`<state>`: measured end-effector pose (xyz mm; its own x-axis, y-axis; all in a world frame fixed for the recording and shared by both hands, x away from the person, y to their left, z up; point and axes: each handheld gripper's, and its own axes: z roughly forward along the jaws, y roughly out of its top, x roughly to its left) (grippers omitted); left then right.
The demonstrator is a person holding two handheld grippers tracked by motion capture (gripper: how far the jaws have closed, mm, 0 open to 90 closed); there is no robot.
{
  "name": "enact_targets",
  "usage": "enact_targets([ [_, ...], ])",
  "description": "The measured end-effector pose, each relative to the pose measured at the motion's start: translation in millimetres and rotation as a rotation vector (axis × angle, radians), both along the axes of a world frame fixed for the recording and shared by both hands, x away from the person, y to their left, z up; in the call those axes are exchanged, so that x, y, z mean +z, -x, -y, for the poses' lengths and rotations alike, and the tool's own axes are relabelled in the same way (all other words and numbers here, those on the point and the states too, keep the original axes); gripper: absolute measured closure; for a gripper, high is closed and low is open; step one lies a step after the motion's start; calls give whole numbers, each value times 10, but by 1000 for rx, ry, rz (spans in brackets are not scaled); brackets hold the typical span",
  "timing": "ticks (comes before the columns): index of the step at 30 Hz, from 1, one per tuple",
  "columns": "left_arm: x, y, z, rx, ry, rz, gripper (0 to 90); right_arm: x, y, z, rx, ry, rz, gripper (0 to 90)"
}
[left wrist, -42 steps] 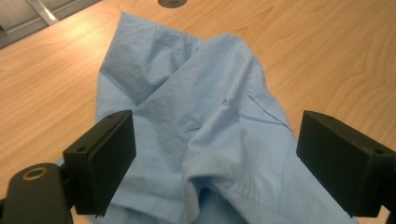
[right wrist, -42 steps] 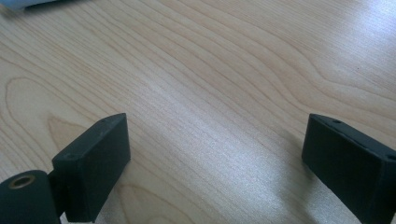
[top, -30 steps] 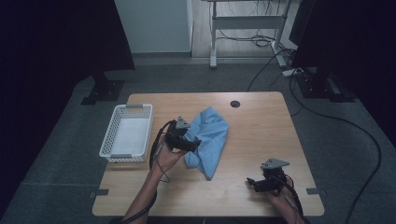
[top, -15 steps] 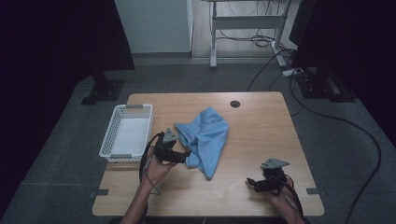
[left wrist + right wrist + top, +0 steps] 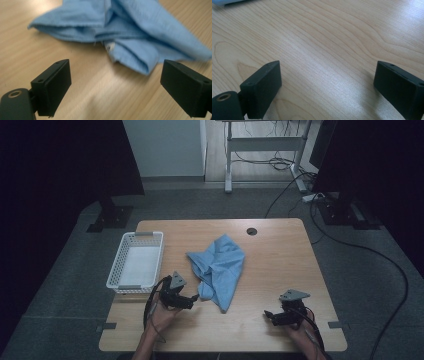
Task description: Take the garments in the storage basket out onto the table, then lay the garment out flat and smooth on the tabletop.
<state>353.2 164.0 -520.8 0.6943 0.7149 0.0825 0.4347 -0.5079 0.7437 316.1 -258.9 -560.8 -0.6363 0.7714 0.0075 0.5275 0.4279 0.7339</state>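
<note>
Right gripper [image 5: 327,82] with jaws wide apart, low over bare, pale wood-grain table [image 5: 332,37].

So my table [image 5: 280,255] is a light wood top with a small round cable hole [image 5: 251,231] near the far edge. A crumpled blue cloth [image 5: 220,267] lies about mid-table, on my side of that hole. A white mesh basket [image 5: 136,262] sits on the surface left of the cloth, by the left edge.
</note>
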Motion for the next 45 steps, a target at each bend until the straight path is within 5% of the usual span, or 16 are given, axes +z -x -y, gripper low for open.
enact_targets([
  [9, -196, 63, -114, 32, -6, -46, 82, 0, 0, 0, 0, 0, 0, 78],
  [12, -294, 74, -129, 38, -40, -61, 82, 0, 0, 0, 0, 0, 0, 78],
  [15, -326, 64, -172, 39, 7, -79, 80, 0, 0, 0, 0, 0, 0, 78],
  [34, -273, 6, -111, 21, 2, -66, 150, 0, 1, 1, -2, 0, 0, 78],
  [45, -85, -218, 139, 15, 64, -35, 144, 0, 2, 1, -2, 0, 0, 78],
])
